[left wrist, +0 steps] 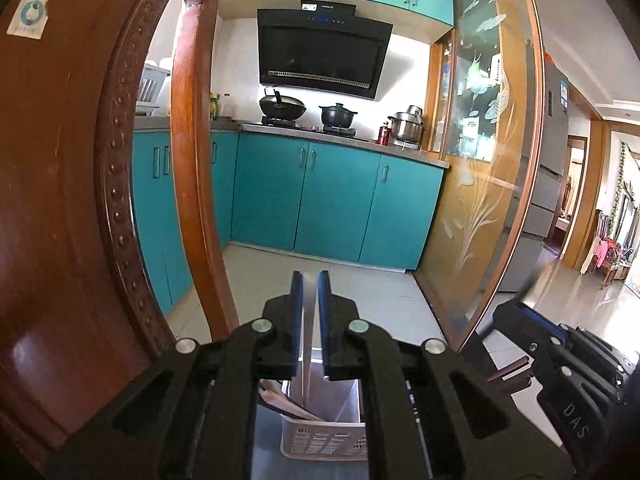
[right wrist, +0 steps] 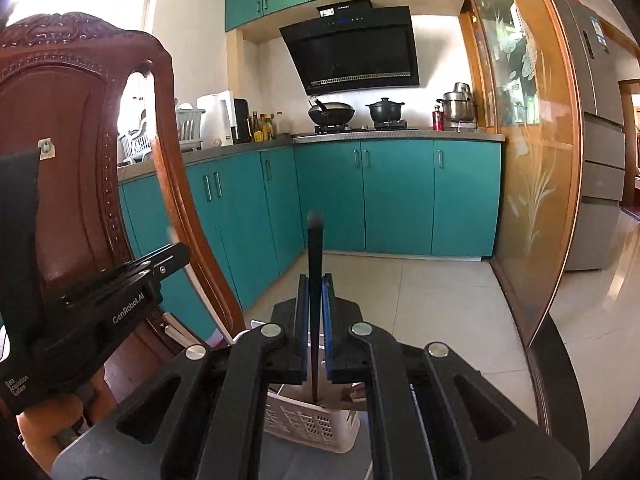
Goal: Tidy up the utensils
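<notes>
Utensil sorting, mid-task: one item per gripper, both poised above white basket [right wrist: 316,426].

Right gripper [right wrist: 316,322] clamped on dark utensil [right wrist: 315,280], upright, lower tip at basket's near rim. Left gripper [left wrist: 310,320] nearly closed on thin pale strip-like utensil [left wrist: 309,344], identity unclear, over basket's middle. Several utensils [left wrist: 286,402] already inside basket at left wall; these two yet to be dropped in. Wooden chair [right wrist: 72,152] just beside, left.

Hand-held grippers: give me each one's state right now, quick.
Left hand-held gripper: closed on a thin pale utensil above the white basket.
Right hand-held gripper: closed on a dark utensil.
</notes>
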Demonstrator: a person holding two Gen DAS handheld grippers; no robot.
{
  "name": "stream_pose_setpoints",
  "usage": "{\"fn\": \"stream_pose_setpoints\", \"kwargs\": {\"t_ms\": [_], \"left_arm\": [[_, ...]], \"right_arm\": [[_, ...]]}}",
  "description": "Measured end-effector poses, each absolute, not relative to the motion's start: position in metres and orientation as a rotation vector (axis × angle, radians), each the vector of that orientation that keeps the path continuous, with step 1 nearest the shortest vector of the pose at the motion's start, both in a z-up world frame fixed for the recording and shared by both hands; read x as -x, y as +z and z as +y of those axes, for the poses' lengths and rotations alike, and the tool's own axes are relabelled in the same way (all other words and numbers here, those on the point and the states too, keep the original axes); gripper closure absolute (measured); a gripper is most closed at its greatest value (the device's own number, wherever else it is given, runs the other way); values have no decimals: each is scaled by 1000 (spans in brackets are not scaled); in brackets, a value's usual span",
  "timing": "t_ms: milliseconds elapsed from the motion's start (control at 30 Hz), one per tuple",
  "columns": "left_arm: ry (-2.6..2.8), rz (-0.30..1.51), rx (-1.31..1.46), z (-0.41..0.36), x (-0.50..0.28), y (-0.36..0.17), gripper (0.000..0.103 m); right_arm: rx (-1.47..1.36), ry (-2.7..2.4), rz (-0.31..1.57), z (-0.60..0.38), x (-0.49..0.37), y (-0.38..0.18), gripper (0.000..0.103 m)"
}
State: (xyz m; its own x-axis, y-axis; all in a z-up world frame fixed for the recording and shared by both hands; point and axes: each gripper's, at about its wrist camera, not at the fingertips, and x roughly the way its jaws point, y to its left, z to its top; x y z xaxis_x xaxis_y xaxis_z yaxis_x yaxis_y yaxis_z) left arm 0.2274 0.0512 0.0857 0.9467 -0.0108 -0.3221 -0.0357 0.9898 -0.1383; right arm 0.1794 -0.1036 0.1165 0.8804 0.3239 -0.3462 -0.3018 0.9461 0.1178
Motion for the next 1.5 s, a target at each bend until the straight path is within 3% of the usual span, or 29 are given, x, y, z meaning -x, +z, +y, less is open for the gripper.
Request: {"fn": "stream_pose_setpoints", "kwargs": {"t_ms": [200, 233, 300, 333, 467, 600, 767, 967, 1500], "left_arm": [[5, 307, 119, 46, -210, 89, 67], [5, 298, 109, 45, -202, 91, 64], [14, 282, 90, 40, -187, 92, 39], [23, 271, 67, 37, -173, 92, 32], [37, 269, -73, 20, -130, 83, 24], [63, 282, -89, 13, -69, 64, 6], [73, 311, -69, 2, -5, 48, 4], [46, 316, -43, 3, 38, 55, 3], [71, 297, -2, 24, 64, 63, 3]], "right_arm": [[-74, 343, 317, -112, -159, 134, 82], [-76, 350, 300, -115, -151, 138, 78], [-82, 355, 257, -125, -132, 147, 68], [-79, 352, 238, -129, -122, 150, 59], [-41, 291, 189, -153, -76, 149, 40], [-70, 229, 223, -182, -30, 123, 23], [-76, 177, 293, -189, 15, 98, 3], [78, 146, 266, -165, 67, 96, 3], [54, 149, 286, -162, 90, 102, 3]]}}
